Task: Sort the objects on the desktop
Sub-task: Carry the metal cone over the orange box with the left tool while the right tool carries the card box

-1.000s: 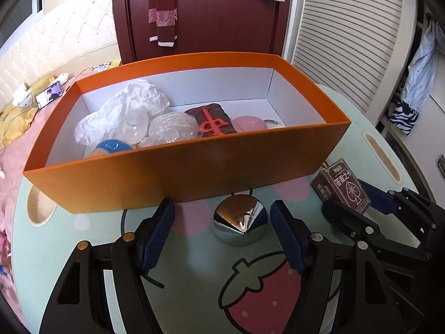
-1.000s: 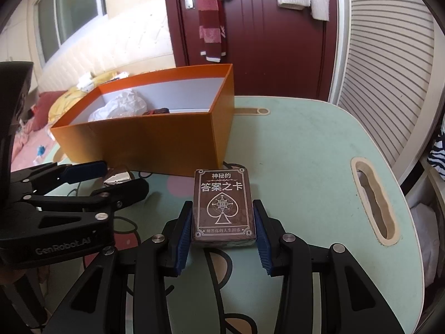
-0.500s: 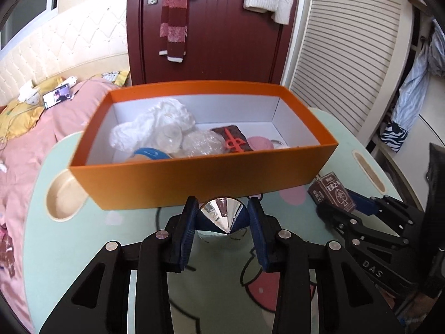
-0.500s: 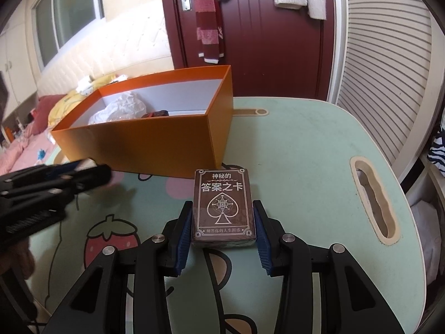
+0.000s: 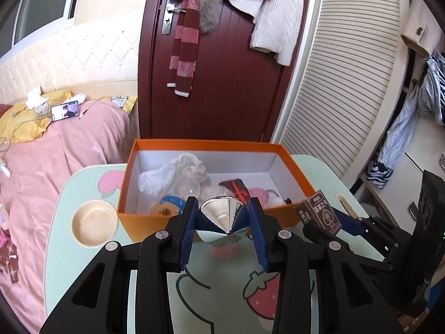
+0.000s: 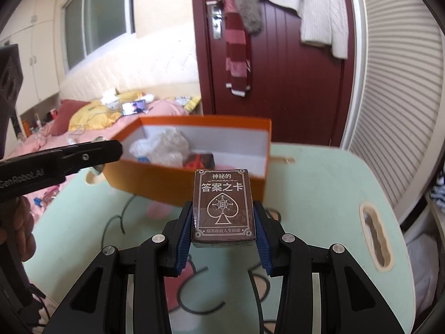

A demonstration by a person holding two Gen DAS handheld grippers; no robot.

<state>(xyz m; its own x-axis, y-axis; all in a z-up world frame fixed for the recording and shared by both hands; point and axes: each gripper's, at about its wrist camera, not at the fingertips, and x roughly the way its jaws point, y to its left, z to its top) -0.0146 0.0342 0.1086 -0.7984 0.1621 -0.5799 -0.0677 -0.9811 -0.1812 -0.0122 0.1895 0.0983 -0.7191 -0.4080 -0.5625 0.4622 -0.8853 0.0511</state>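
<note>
Gripping chrome weight [image 5: 222, 220], card deck [image 6: 224, 208], both raised

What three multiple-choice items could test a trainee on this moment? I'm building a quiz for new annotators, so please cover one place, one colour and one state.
1. Where does the card deck sit?
A. Inside the box
B. Between the right gripper's fingers
C. On the bed

2. What colour is the outside of the box?
A. Orange
B. Blue
C. White

3. What is the state of the left gripper?
A. Open and empty
B. Shut on a crumpled tissue
C. Shut on the shiny silver cone

Answers:
1 B: the right wrist view shows the deck clamped between the blue pads of the right gripper, raised in front of the box.
2 A: its outer walls and rim are orange, with only the inside white.
3 C: the left wrist view shows both pads pressed against the silver cone.
</note>
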